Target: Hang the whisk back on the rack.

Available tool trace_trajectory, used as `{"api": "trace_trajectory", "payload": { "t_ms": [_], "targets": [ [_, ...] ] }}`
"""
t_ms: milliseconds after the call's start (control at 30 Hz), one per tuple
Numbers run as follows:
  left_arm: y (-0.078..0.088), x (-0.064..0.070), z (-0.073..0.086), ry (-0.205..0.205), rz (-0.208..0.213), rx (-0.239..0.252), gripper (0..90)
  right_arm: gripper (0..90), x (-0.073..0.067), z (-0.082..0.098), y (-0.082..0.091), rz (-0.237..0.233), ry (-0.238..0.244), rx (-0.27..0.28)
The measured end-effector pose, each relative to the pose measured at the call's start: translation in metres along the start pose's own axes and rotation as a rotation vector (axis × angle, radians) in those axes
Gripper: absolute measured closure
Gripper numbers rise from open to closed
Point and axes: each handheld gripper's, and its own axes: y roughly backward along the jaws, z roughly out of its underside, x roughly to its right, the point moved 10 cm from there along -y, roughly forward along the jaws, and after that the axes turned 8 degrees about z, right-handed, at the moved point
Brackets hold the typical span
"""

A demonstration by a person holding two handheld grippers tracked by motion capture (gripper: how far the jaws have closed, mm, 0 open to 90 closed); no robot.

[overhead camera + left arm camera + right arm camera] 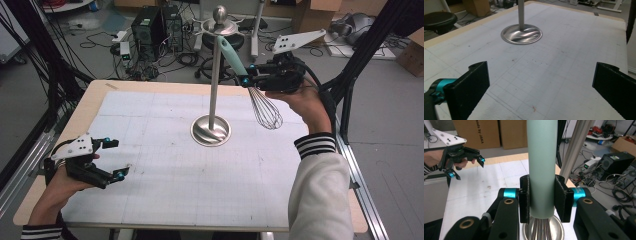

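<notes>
A whisk (251, 85) with a pale teal handle (541, 165) and wire head (266, 110) hangs in the air beside a steel stand. My right gripper (250, 76) is shut on the handle's lower end, just above the wires; both pads press its sides in the right gripper view. The handle's top reaches up toward the stand's hook ring (220, 27). The stand's pole (215, 80) rises from a round steel base (211, 131) at the table's middle. My left gripper (114, 159) hovers open at the table's left front, jaws wide apart over bare mat (541, 75).
A white gridded mat (175, 170) covers the wooden table (95, 95). Beyond the far edge are a black stool (439, 21), computer cases (150, 27), cables and cardboard boxes (489, 132). Black frame posts (365, 55) stand at the right.
</notes>
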Motion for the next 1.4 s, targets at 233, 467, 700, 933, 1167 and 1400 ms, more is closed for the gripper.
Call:
{"api": "trace_trajectory", "payload": {
  "t_ms": [233,467,700,933,1167,1400],
  "targets": [
    [0.0,0.0,0.0,0.003,-0.001,0.001,1.7,69.3,0.003,0.004,-0.003,0.009,-0.013,0.011],
    [0.0,0.0,0.0,0.003,-0.001,0.0,1.7,69.3,0.006,0.009,-0.007,0.016,-0.04,0.007],
    [0.0,0.001,0.0,0.002,0.001,0.001,1.7,69.3,0.007,0.009,-0.016,0.021,-0.037,0.009],
    [0.0,0.001,-0.001,0.003,0.003,0.006,1.7,69.2,0.008,0.008,-0.027,0.032,-0.03,0.009],
    [0.002,0.001,-0.001,0.005,0.001,0.012,1.7,69.1,0.009,0.007,-0.034,0.045,-0.017,-0.001],
    [0.004,0.0,0.0,0.007,-0.004,0.012,1.7,67.3,0.006,0.008,-0.035,0.047,-0.012,-0.017]
  ]
}}
